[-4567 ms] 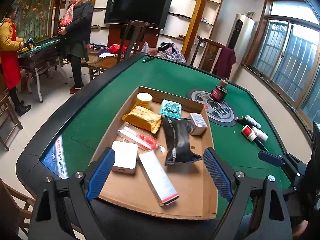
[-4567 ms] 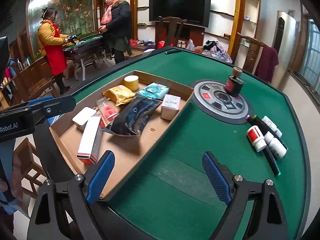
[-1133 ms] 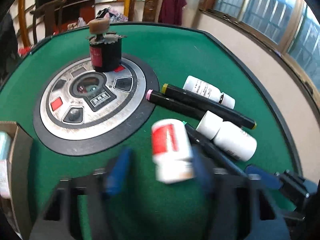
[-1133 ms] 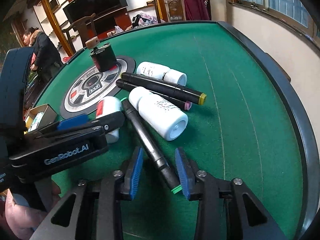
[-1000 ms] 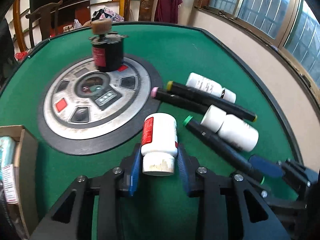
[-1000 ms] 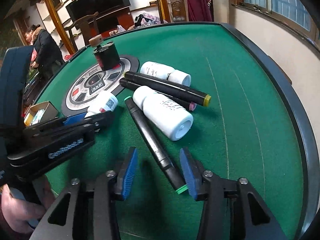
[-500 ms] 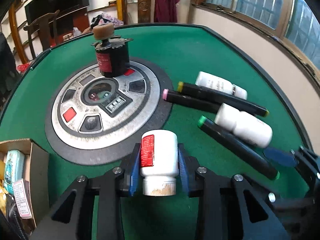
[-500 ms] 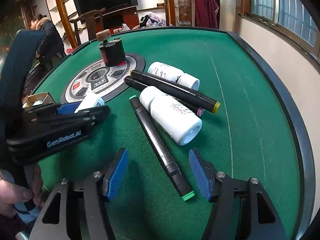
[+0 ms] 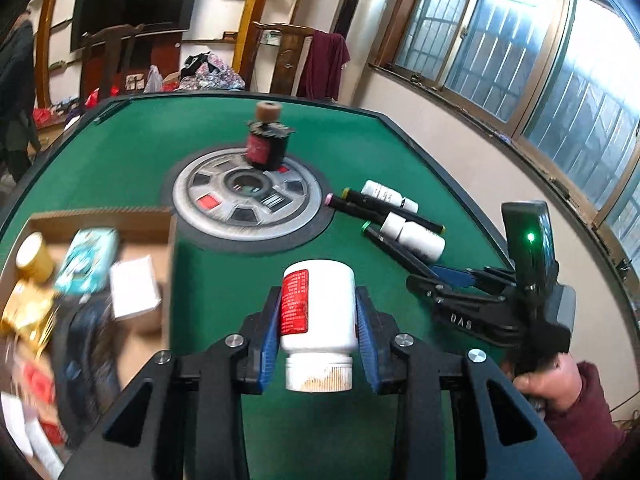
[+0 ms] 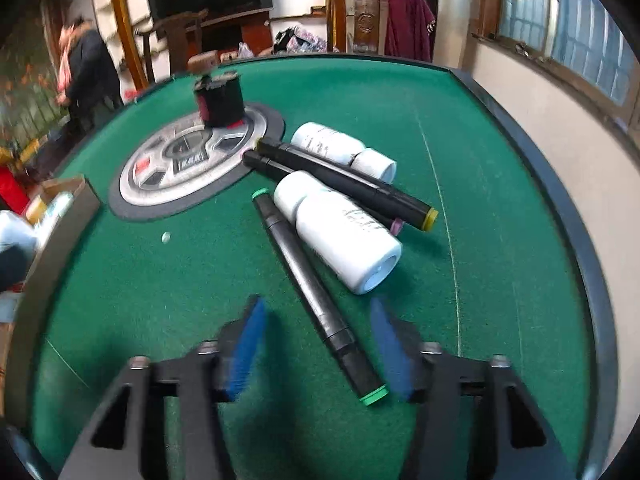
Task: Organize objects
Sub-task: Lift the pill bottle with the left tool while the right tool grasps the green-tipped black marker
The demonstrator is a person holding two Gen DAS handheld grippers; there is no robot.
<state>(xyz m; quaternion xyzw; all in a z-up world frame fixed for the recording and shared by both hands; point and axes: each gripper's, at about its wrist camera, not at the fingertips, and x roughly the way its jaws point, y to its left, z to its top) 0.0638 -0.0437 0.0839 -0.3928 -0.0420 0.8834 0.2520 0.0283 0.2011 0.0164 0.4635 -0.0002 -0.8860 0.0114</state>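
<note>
Two views | left gripper clamps red-label bottle, unseen rightward | right gripper closing around green-capped marker

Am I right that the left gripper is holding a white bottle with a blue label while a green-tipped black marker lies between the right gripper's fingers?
Nearly. The label is red, not blue: the left wrist view shows the left gripper shut on the white bottle with a red label. The green-tipped black marker does lie between the closing fingers of the right gripper.
</note>
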